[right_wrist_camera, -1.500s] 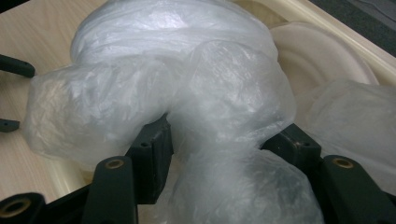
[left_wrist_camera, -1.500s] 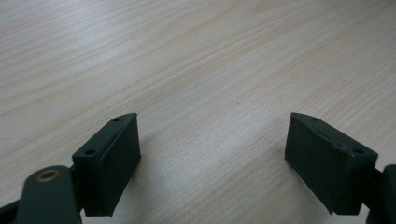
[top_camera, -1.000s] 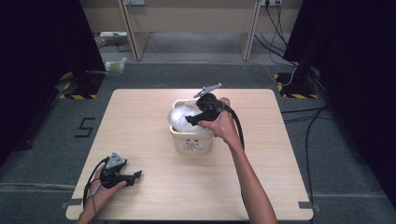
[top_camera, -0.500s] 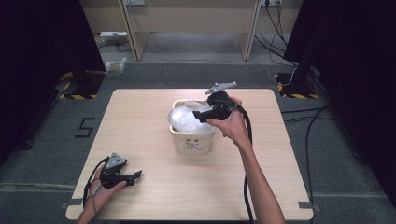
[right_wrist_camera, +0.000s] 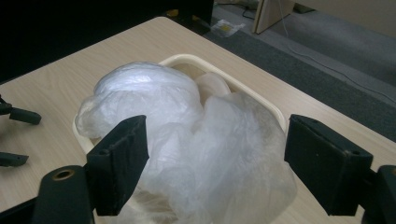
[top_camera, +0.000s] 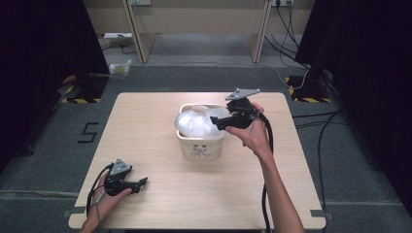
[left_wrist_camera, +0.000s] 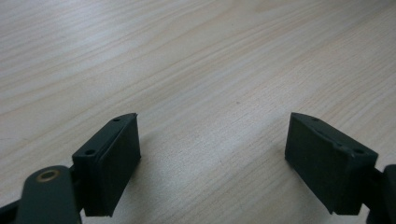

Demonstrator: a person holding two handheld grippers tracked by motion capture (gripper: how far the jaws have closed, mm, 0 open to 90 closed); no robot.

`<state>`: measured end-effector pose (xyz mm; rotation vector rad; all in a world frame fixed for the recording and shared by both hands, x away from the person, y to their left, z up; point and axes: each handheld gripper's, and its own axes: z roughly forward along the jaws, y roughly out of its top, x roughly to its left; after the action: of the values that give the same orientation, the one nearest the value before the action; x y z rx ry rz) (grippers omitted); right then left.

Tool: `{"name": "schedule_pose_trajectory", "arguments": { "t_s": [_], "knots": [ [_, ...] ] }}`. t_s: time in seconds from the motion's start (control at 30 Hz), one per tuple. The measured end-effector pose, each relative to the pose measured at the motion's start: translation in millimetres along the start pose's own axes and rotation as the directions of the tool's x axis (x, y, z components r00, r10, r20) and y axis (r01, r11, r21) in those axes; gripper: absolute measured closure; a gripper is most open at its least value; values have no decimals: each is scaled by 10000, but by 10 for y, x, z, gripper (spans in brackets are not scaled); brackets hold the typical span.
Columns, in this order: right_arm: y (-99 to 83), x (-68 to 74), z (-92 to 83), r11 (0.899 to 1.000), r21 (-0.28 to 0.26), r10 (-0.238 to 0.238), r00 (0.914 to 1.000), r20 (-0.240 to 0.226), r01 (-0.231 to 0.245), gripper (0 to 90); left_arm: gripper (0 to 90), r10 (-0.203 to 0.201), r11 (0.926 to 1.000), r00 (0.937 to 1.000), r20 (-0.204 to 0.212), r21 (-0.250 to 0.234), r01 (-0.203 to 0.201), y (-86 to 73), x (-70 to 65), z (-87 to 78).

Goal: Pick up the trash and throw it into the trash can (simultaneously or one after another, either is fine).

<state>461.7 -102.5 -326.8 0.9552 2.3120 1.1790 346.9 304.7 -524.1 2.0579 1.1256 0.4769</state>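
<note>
Nearby, crumpled plastic bag (top_camera: 199, 122) atop bin (top_camera: 200, 148)

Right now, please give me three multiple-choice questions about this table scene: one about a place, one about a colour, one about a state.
1. Where does the bin stand?
A. near the middle of the table
B. on the floor
C. at the table's front left corner

2. What colour is the bin?
A. blue
B. cream
C. red

3. How do the jaws of the right gripper stand?
A. shut on the bin's rim
B. apart, with the plastic bag ahead of them
C. shut on a cable

Answers:
1 A, the high view shows it near the centre of the table.
2 B, its wall and rim are cream in both views.
3 B, the right gripper view shows its jaws wide apart, having just been opening, not pressing on the plastic bag, which lies crumpled in the bin.
</note>
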Motion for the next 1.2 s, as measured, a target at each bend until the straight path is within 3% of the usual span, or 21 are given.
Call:
{"name": "schedule_pose_trajectory", "arguments": {
  "t_s": [0.67, 1.2],
  "knots": [
    [-233, -86, -273, 9975, -666, 274, 9989, 389, -248, 192, 161, 28, 10000, 10000, 20, 11, -28, 3, 0, 5],
    [-461, -47, -427, 9937, -1079, 369, 9981, 497, -313, 192, 161, 29, 10000, 10000, 19, 11, -29, 3, 0, 5]
  ]
}}
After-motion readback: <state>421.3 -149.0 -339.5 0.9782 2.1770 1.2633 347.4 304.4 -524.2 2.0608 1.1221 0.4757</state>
